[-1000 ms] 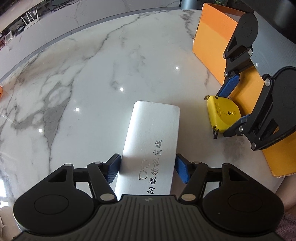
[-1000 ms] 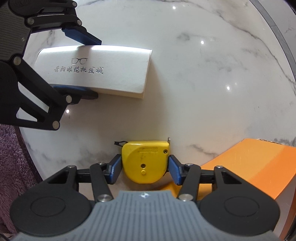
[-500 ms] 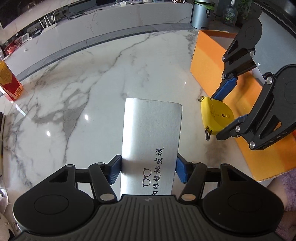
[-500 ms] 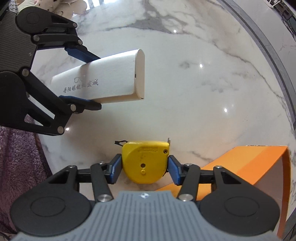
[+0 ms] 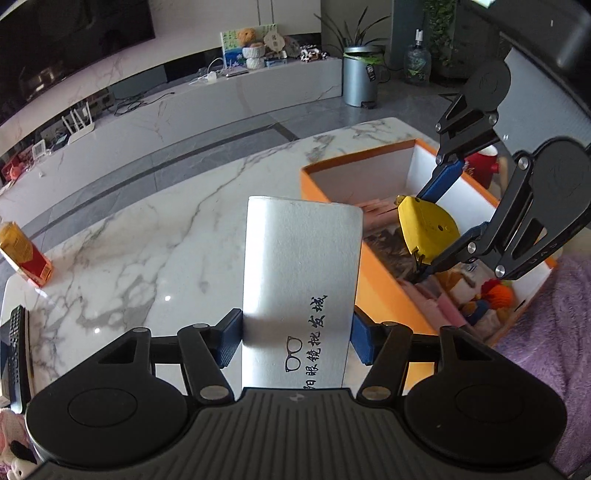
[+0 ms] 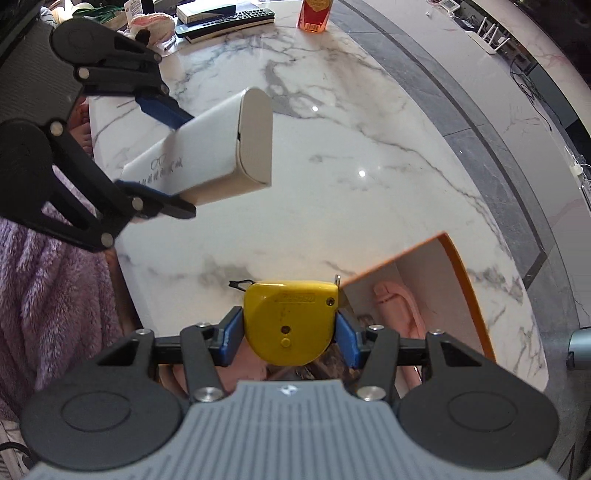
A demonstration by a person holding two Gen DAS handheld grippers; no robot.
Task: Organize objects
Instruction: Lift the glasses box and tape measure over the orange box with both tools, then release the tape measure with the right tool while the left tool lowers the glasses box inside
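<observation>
My left gripper [image 5: 295, 341] is shut on a white glasses case [image 5: 301, 273] with black print, held in the air above the marble table [image 5: 147, 266]. The case also shows in the right wrist view [image 6: 207, 155]. My right gripper [image 6: 290, 338] is shut on a yellow tape measure [image 6: 291, 325] and holds it over the open orange box [image 6: 469, 291]. In the left wrist view the tape measure [image 5: 424, 229] hangs above the box [image 5: 384, 295], to the right of the case.
The orange box holds several small items, among them pink pieces [image 6: 399, 310] and colourful toys [image 5: 487, 295]. A red-and-yellow carton [image 5: 24, 254] stands at the table's left. A remote control [image 6: 225, 20] and a bottle [image 6: 314, 14] lie at the far end. A purple fleece sleeve [image 6: 48, 295] is nearby.
Both grippers have risen off the table with their loads. The tape measure has moved from beside the box to above its opening. The case is now held high and tilted.
</observation>
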